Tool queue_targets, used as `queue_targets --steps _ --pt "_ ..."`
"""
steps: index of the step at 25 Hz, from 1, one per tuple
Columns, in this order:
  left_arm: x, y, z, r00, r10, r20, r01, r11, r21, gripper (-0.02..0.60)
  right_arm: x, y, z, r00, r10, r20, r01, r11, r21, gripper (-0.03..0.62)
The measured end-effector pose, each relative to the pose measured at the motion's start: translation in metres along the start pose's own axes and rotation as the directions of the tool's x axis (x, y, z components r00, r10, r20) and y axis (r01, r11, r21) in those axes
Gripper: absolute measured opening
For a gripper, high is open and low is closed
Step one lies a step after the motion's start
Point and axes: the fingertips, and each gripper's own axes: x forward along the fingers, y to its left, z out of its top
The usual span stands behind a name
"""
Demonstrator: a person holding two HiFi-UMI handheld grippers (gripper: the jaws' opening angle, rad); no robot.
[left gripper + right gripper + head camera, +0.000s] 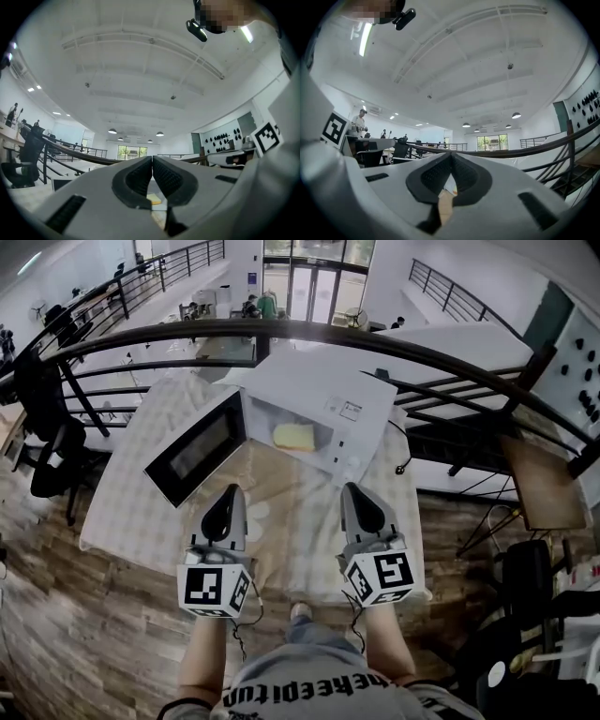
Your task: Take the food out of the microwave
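Microwave (330,388) sits on a table (131,493) w/ a pale checked cloth, seen from the head view. Its door (196,448) is swung wide open to the left. Food (293,436), a pale yellow piece, lies inside the cavity, near the middle of the opening. Left gripper (231,491) and right gripper (350,489) hang side by side in front of the microwave, tips aimed at it and apart from it, not touching door or food. Each has its marker cube at the near end, w/ the person's forearms behind. A dark curved railing (281,329) runs behind the table.

Left gripper view: left gripper (152,161) has its two ribbed pads pressed together at the tips, nothing btwn them. Thru the small gap lower down, the food (153,199) shows as a yellow bit, well beyond the pads. The right gripper's marker cube is at the right edge. Ceiling lamps and railing fill the bg.

Right gripper view: right gripper (451,158) also has its pads meeting at the tips, holding nothing. The left gripper's marker cube is at the left edge. Desks, chairs and a few people stand far off at left; the railing (525,150) crosses mid frame.
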Motion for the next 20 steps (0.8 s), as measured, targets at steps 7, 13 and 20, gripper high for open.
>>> queue_targets --steps 7,13,20 --pt "0.051 -0.01 0.003 1.0 0.005 0.028 -0.005 1.0 -0.027 0.011 0.04 -0.04 -0.006 0.999 0.03 0.013 -0.03 0.999 0.014 0.005" --pt "0.076 -0.016 0.001 0.999 0.042 0.028 -0.042 0.999 -0.017 0.011 0.065 -0.063 -0.013 0.998 0.065 0.021 -0.066 0.997 0.029 0.005" --pt "0.09 -0.016 -0.009 0.999 0.03 -0.011 -0.03 1.0 0.008 0.011 0.086 -0.066 -0.024 0.995 0.1 0.012 -0.101 0.993 0.062 0.005"
